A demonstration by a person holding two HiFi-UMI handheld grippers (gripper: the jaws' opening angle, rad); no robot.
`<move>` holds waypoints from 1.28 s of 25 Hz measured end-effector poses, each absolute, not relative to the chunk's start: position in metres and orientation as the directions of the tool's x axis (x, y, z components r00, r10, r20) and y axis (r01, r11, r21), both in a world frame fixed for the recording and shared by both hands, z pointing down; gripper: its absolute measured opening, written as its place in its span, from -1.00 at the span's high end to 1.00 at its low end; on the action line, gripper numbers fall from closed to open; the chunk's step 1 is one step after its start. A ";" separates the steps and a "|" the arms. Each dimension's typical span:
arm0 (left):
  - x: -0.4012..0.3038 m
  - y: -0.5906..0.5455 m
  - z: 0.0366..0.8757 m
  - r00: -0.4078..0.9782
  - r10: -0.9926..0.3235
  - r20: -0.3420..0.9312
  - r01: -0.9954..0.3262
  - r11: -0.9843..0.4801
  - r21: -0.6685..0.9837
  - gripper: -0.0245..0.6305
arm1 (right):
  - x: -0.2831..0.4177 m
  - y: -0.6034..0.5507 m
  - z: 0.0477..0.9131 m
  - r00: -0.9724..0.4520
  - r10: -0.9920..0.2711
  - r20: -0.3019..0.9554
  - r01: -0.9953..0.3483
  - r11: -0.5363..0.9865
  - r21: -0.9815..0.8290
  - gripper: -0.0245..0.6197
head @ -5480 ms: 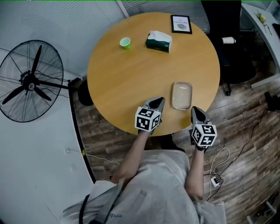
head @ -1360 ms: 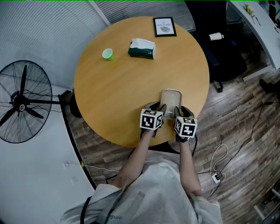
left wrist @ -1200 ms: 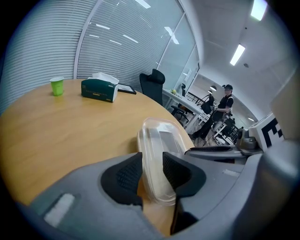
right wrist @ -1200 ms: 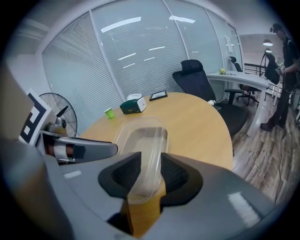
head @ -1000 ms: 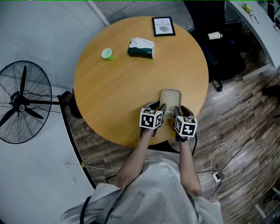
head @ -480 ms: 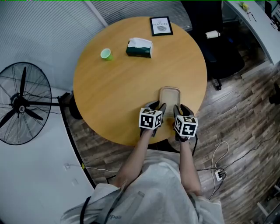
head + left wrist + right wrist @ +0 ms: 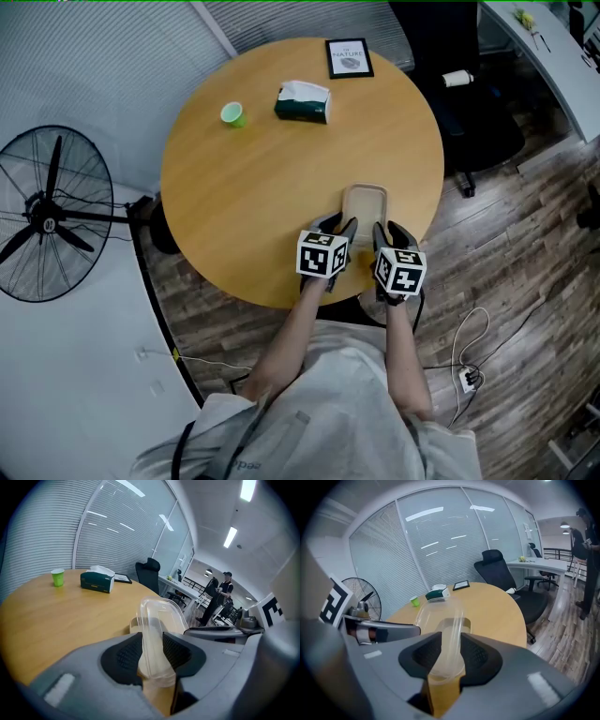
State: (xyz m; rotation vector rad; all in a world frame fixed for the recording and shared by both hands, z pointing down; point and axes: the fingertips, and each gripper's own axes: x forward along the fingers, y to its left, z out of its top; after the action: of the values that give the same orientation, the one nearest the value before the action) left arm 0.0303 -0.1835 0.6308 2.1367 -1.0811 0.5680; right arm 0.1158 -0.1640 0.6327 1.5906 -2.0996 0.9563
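The clear plastic container (image 7: 364, 204) is clamped by its near rim in both the left gripper (image 7: 344, 228) and the right gripper (image 7: 382, 231), side by side, at the round table's (image 7: 272, 178) near edge. A tissue box (image 7: 302, 102) and a green cup (image 7: 232, 114) stand far ahead.

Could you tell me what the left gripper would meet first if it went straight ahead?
The left gripper is shut on the clear plastic container, so that comes first; past it bare table, then probably the black office chair.
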 end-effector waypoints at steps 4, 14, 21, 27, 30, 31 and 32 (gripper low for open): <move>0.029 -0.181 0.623 0.563 -0.546 0.620 -0.824 -0.433 0.366 0.48 | 0.115 -0.162 0.624 -0.320 -0.727 0.607 -0.938 0.155 -0.310 0.55; 0.024 -0.171 0.602 0.562 -0.572 0.598 -0.825 -0.436 0.358 0.48 | 0.112 -0.156 0.601 -0.324 -0.762 0.561 -0.931 0.151 -0.333 0.56; 0.021 -0.167 0.594 0.597 -0.546 0.588 -0.799 -0.466 0.379 0.48 | 0.108 -0.150 0.591 -0.298 -0.776 0.557 -0.935 0.119 -0.334 0.57; 0.020 -0.160 0.580 0.621 -0.529 0.579 -0.779 -0.499 0.380 0.48 | 0.104 -0.137 0.582 -0.269 -0.786 0.557 -0.939 0.084 -0.333 0.56; 0.019 -0.154 0.569 0.636 -0.521 0.569 -0.765 -0.523 0.376 0.48 | 0.102 -0.130 0.576 -0.249 -0.793 0.556 -0.942 0.064 -0.329 0.56; 0.018 -0.153 0.566 0.641 -0.519 0.565 -0.761 -0.528 0.377 0.48 | 0.101 -0.129 0.573 -0.244 -0.796 0.554 -0.943 0.061 -0.328 0.56; 0.017 -0.152 0.563 0.644 -0.519 0.561 -0.758 -0.532 0.378 0.48 | 0.100 -0.128 0.570 -0.242 -0.798 0.552 -0.943 0.059 -0.327 0.56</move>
State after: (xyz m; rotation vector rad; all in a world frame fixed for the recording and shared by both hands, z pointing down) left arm 0.0169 -0.1521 0.5635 2.2572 -0.9897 0.5143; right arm 0.1002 -0.1276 0.5703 1.7770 -2.1105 0.9450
